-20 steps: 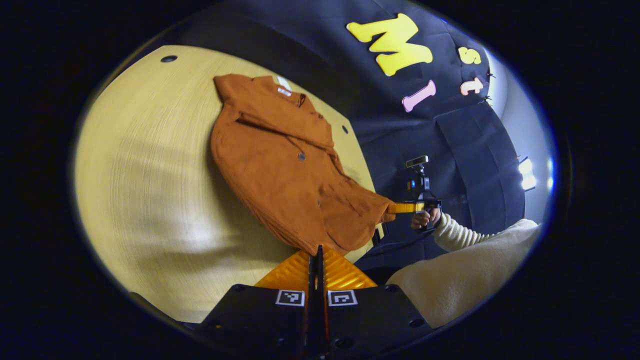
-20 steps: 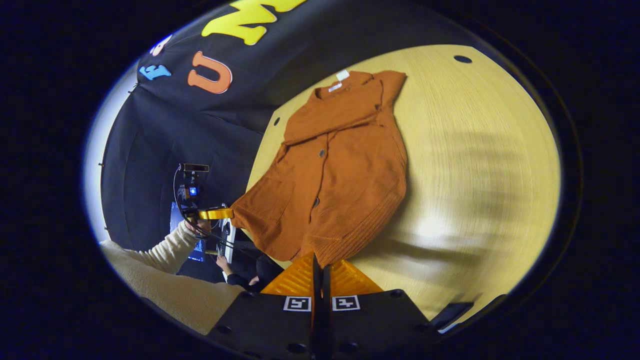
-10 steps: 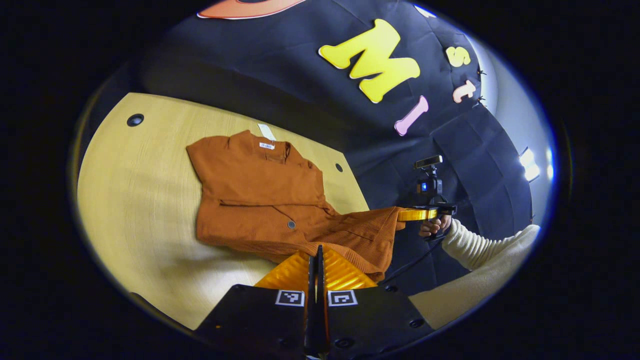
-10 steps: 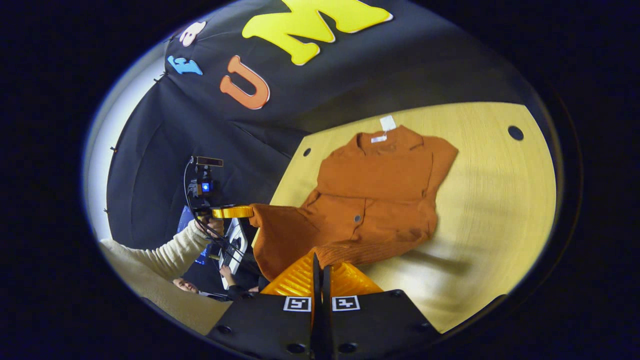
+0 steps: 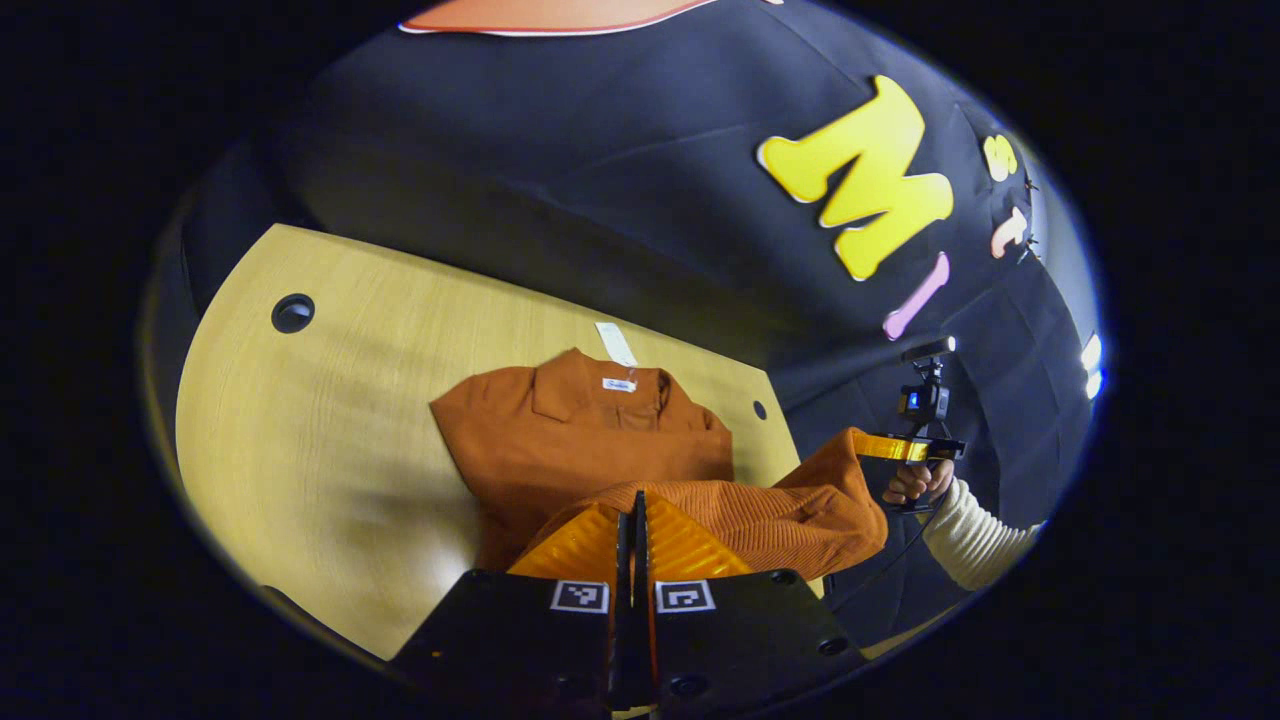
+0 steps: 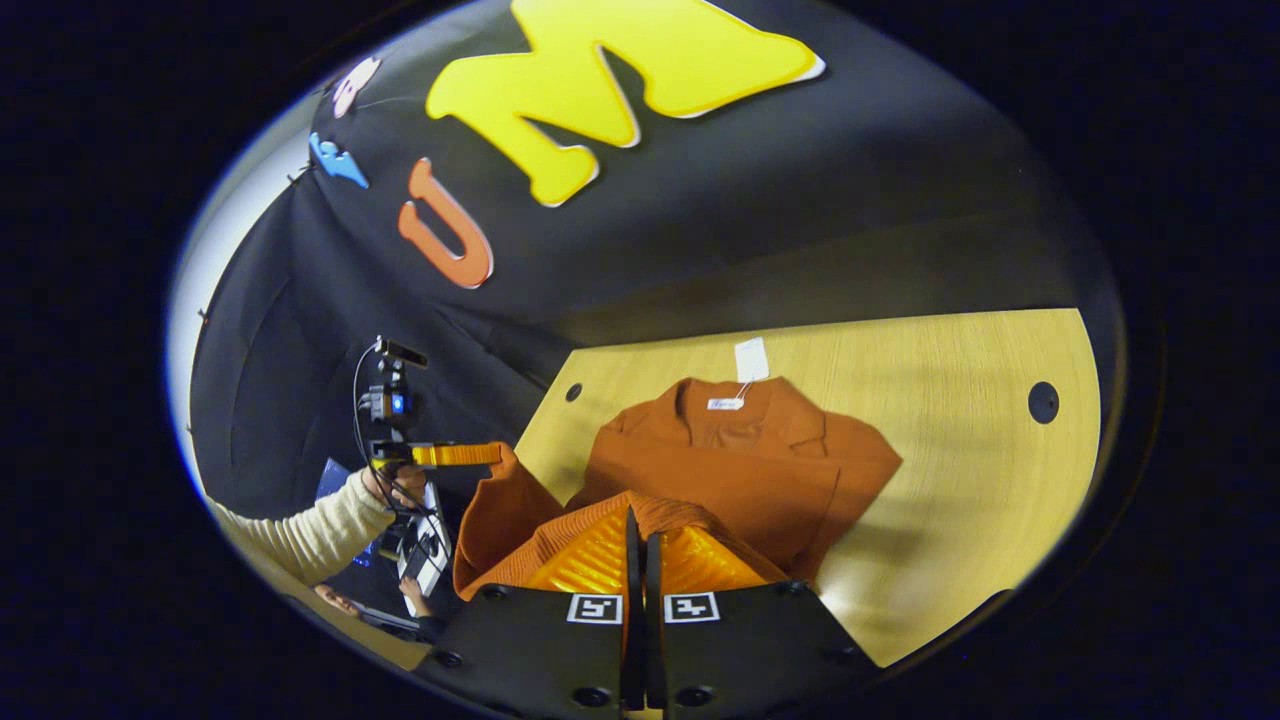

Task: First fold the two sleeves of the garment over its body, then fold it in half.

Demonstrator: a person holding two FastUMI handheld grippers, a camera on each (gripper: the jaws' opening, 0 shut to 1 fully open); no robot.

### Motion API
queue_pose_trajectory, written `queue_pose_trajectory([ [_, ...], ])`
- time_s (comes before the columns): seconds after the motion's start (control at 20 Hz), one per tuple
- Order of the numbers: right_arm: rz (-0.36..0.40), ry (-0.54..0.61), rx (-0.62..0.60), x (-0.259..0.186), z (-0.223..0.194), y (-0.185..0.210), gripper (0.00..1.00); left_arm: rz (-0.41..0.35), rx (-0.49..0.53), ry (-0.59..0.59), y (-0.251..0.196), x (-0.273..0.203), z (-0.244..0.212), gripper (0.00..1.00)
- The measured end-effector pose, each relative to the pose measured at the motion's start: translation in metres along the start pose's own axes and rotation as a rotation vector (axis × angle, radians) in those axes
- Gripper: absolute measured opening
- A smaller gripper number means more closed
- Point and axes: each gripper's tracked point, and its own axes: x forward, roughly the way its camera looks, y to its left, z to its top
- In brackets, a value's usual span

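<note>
Where the rust-orange knit cardigan lies on the pale wooden table, collar end flat with a white tag at the neck, both sleeves across the body — ribbed hem lifted clear of the tabletop. Held at one hem corner by the left gripper, fingers pressed together on the fabric; at the other corner by the right gripper, likewise clamped — hem stretched between them.
</note>
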Motion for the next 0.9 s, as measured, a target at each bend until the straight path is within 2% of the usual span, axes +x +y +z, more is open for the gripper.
queue_pose_trajectory([
  [0.1,-0.02,-0.018,0.036,0.027,0.007,-0.024,0.01,0.091,-0.035,0.012,0.031,0.023,0.005,0.03],
  [0.25,-0.059,-0.053,0.089,0.058,0.021,-0.062,0.01,0.16,-0.033,0.049,0.058,0.053,0.007,0.04],
  [0.45,-0.11,-0.083,0.18,0.081,0.022,-0.112,0.01,0.146,-0.081,0.021,0.06,0.081,0.028,0.03],
  [0.6,-0.151,-0.109,0.23,0.081,0.02,-0.14,0.01,0.16,-0.045,0.012,0.073,0.085,0.036,0.03],
  [0.9,-0.132,-0.253,0.34,0.054,0.025,-0.157,0.0,0.129,-0.066,-0.047,0.077,0.082,0.042,0.05],
])
